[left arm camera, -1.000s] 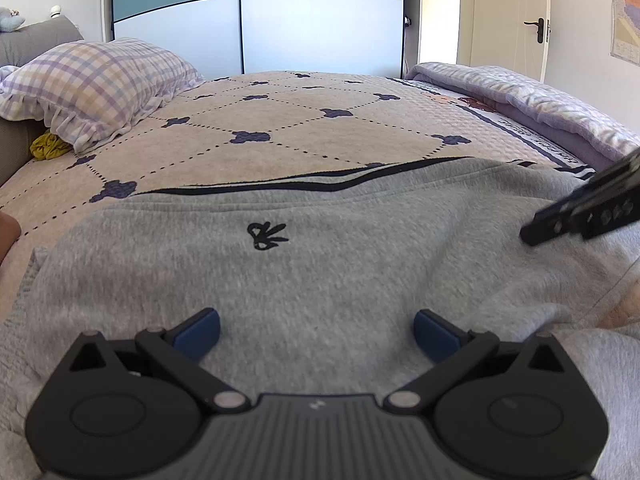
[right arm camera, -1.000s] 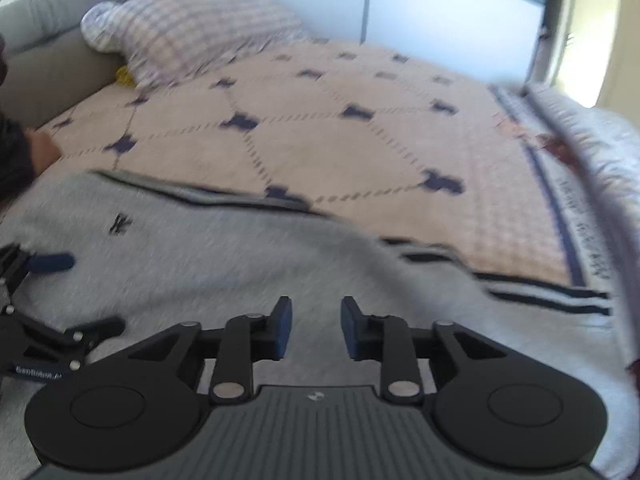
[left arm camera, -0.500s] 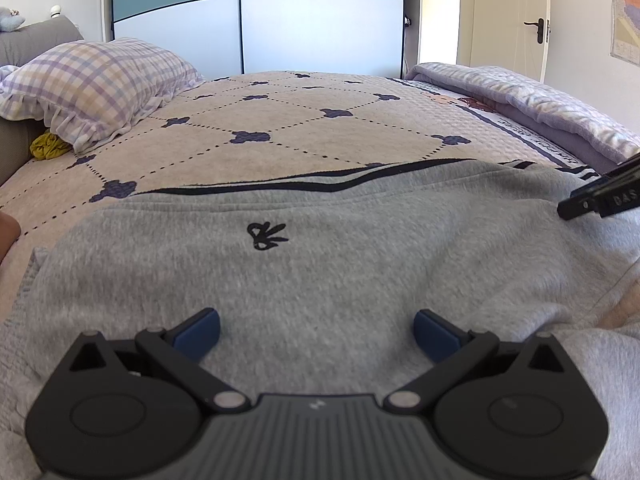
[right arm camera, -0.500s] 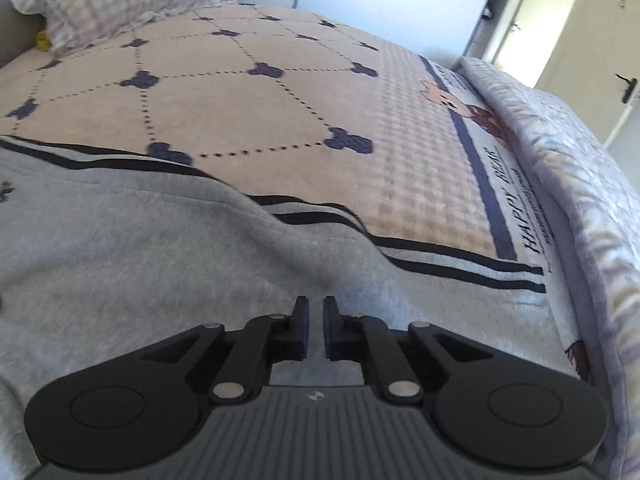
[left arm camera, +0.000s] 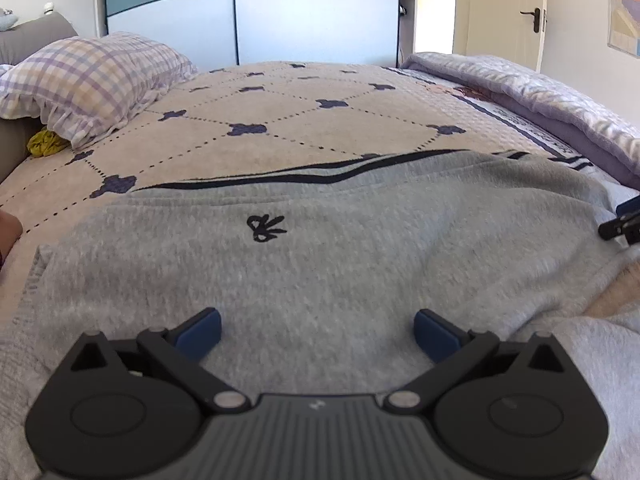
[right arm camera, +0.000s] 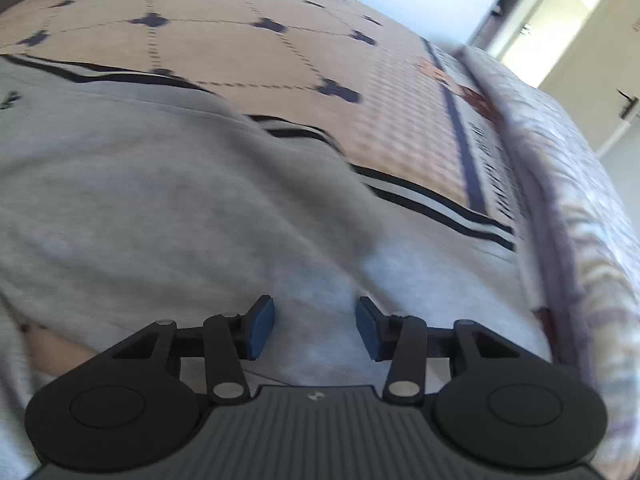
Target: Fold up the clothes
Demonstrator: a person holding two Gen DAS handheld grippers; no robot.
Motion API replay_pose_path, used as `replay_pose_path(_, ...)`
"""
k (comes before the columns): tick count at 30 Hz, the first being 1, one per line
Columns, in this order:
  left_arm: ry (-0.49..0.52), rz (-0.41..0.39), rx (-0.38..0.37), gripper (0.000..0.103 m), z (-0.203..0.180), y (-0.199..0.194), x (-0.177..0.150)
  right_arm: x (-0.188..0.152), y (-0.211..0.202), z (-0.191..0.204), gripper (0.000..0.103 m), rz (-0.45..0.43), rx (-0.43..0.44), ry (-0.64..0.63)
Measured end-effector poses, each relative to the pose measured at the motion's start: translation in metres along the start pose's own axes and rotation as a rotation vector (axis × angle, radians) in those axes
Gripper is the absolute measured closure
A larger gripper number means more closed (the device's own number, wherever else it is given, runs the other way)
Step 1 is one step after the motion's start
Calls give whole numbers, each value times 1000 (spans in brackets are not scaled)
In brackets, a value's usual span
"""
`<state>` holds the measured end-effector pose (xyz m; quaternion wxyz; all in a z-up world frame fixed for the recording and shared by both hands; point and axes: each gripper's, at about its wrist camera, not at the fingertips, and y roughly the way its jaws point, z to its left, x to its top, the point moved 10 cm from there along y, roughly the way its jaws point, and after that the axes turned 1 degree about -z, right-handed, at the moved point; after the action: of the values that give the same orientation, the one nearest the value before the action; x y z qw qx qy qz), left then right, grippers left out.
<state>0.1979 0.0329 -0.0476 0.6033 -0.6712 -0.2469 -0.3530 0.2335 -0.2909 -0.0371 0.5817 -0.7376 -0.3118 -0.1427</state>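
Observation:
A grey sweatshirt (left arm camera: 320, 264) with a small black bow mark (left arm camera: 265, 229) and a black-striped hem lies spread on the bed. My left gripper (left arm camera: 316, 334) is wide open and empty, just above the near part of the cloth. My right gripper (right arm camera: 316, 328) is open over the sweatshirt's right part (right arm camera: 200, 208), with grey cloth between its blue pads but not clamped. Its tip shows at the right edge of the left wrist view (left arm camera: 624, 224).
The bed has a beige quilted cover (left arm camera: 304, 120) with dark blue motifs. A checked pillow (left arm camera: 88, 80) and a yellow cloth (left arm camera: 46, 145) lie at the far left. A rolled lilac duvet (left arm camera: 532, 92) runs along the right side. Wardrobe and door stand behind.
My right gripper has moved to the right over the sweatshirt, shut almost fully half a second ago, and now stands open again. The left gripper has not moved.

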Motion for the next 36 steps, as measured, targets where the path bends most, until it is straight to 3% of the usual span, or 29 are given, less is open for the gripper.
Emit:
replay_pose_path(2, -17, 33, -30, 0, 6, -15, -4, -9, -7, -26, 56, 19, -25, 78)
replay_pose_path(3, -51, 22, -24, 0, 15, -27, -9, -13, -19, -28, 56, 5, 13, 94)
replay_pose_path(5, -116, 4, -9, 0, 32, -51, -21, -23, -46, -15, 55, -26, 161, 98)
replay_pose_path(7, -97, 34, 46, 0, 45, -62, -43, -37, -64, 10, 53, -19, 296, 78)
replay_pose_path(9, -70, 40, 74, 0, 51, -78, -58, -52, -71, 37, 53, 3, 372, 42)
replay_pose_path(11, -35, 27, 80, 0, 50, -98, -68, -73, -64, 56, 53, 43, 355, -23)
replay_pose_path(14, -9, -5, 95, 0, 53, -131, -74, -83, -68, 60, 53, 11, 330, -41)
replay_pose_path(15, -8, -13, 107, 0, 57, -141, -74, -81, -70, 54, 62, 6, 307, -29)
replay_pose_path(16, -16, -28, 119, 0, 63, -150, -73, -77, -70, 44, 83, -6, 251, -24)
replay_pose_path(17, -31, -38, 136, 0, 69, -157, -73, -72, -71, 35, 92, -23, 194, -32)
replay_pose_path(19, -76, -41, 162, 0, 81, -164, -72, -62, -80, 34, 94, -84, 234, -49)
replay_pose_path(21, -129, -31, 154, 0, 90, -166, -73, -55, -89, 41, 91, -131, 306, -76)
replay_pose_path(23, -175, -25, 165, 0, 98, -167, -78, -58, -89, 62, 69, -122, 334, -180)
replay_pose_path(24, -197, -23, 170, 0, 101, -167, -81, -62, -87, 71, 51, -122, 326, -243)
replay_pose_path(26, -212, -16, 167, 0, 104, -165, -87, -72, -80, 85, 50, -120, 297, -353)
replay_pose_path(27, -209, -3, 166, 0, 103, -162, -91, -76, -76, 90, 55, -113, 295, -370)
replay_pose_path(28, -206, 16, 173, 0, 104, -158, -95, -77, -74, 92, 80, -100, 328, -339)
replay_pose_path(29, -201, 20, 177, 0, 104, -157, -96, -74, -73, 88, 96, -92, 344, -287)
replay_pose_path(30, -197, 23, 181, 0, 104, -156, -98, -67, -75, 78, 101, -100, 335, -220)
replay_pose_path(33, -203, 12, 183, 0, 106, -159, -98, -46, -81, 43, 101, -132, 313, -15)
replay_pose_path(36, -232, 5, 180, 0, 111, -164, -99, -53, -64, 44, 101, -71, 278, -21)
